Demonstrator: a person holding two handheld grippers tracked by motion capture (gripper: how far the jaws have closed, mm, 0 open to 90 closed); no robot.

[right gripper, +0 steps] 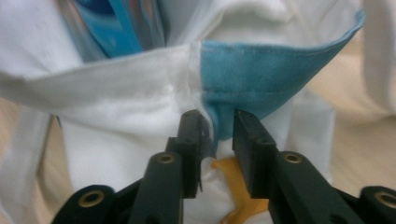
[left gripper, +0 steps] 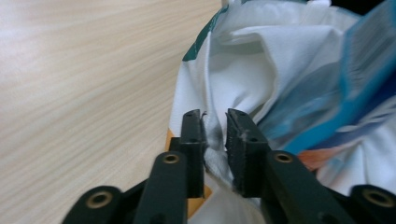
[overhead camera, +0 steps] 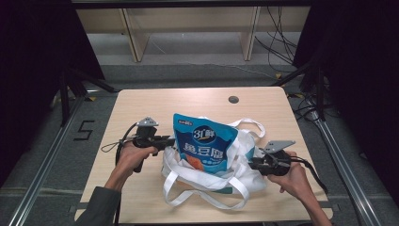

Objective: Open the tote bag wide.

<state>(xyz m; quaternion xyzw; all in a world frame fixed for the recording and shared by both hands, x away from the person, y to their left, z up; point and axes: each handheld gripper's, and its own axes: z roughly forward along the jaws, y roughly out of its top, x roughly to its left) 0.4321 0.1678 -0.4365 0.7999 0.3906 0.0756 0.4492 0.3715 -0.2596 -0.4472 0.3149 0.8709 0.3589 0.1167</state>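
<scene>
We see the blue pouch (overhead camera: 203,143) upright in the white bag (overhead camera: 244,155) mid-bench (overhead camera: 141,101), top leaning away, left gripper (left gripper: 214,122) and right gripper (right gripper: 215,122) jaws slightly parted around bag cloth.

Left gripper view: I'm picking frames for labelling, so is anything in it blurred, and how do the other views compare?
Left gripper view: the blue pouch is smeared, while the tote bag fabric near the jaws is sharper. Right gripper view: soft focus on the bag's rim. High view: the table is evenly lit, surroundings dark.
</scene>
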